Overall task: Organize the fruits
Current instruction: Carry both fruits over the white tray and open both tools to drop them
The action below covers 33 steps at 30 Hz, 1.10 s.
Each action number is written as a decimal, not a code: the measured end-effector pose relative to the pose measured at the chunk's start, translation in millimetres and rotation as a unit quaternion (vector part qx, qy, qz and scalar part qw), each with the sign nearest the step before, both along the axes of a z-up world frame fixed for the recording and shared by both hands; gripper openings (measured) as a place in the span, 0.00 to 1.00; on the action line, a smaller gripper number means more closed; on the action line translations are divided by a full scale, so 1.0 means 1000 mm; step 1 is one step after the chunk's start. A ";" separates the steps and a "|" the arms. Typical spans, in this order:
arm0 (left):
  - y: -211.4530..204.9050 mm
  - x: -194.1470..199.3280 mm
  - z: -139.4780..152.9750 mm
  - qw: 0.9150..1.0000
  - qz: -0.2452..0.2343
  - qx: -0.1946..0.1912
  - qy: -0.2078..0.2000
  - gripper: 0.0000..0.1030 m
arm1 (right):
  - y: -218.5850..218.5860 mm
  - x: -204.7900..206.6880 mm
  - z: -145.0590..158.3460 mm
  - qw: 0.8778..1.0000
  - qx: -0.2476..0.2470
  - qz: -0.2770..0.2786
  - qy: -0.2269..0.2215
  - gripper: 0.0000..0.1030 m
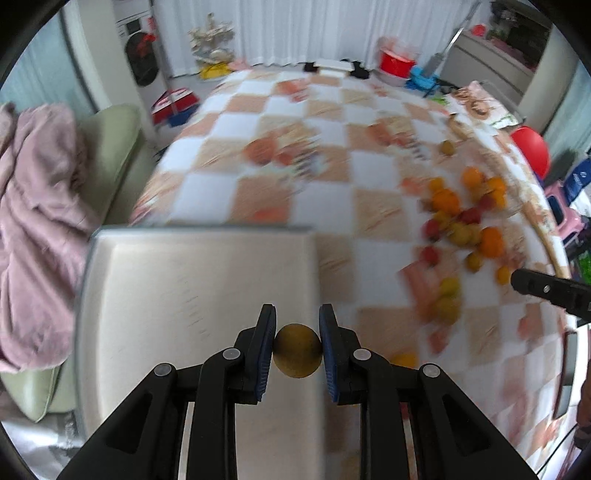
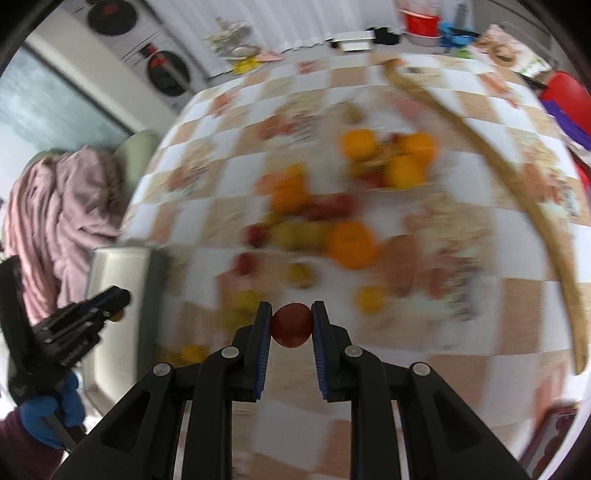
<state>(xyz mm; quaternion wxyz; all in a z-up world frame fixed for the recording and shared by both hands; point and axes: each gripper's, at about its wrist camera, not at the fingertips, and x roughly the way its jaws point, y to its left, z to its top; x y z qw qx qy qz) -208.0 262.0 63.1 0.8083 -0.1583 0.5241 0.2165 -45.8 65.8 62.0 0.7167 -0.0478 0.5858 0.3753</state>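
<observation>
Checkered tablecloth [image 1: 295,122], one steel tray [image 1: 184,280]; left gripper [image 1: 297,345] clamping one yellow fruit [image 1: 297,350], right gripper [image 2: 291,325] one red fruit [image 2: 291,325].

A lived-in home room — white curtains [image 1: 295,33] along the far wall, a pale green sofa [image 1: 110,147] draped with a pink blanket [image 1: 33,221], a table under a checked cloth [image 1: 295,122] (orange and white) and household clutter on the floor.
</observation>
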 end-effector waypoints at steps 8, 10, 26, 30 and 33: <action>0.044 -0.064 -0.014 0.999 0.045 0.011 0.017 0.25 | 0.103 -0.070 -0.004 0.997 0.015 0.077 0.019 0.23; 0.049 -0.073 -0.019 0.998 0.048 0.015 0.023 0.25 | 0.127 -0.083 -0.007 0.995 0.016 0.091 0.022 0.23; 0.056 -0.096 -0.041 0.999 0.035 0.025 0.033 0.73 | 0.194 -0.109 -0.042 0.991 -0.047 0.126 0.010 0.24; 0.052 -0.100 -0.037 0.998 0.025 0.046 0.022 0.80 | 0.198 -0.110 -0.047 0.990 -0.054 0.129 0.017 0.40; 0.053 -0.099 -0.040 0.998 0.022 0.043 0.030 0.80 | 0.199 -0.112 -0.041 0.991 -0.035 0.128 0.021 0.62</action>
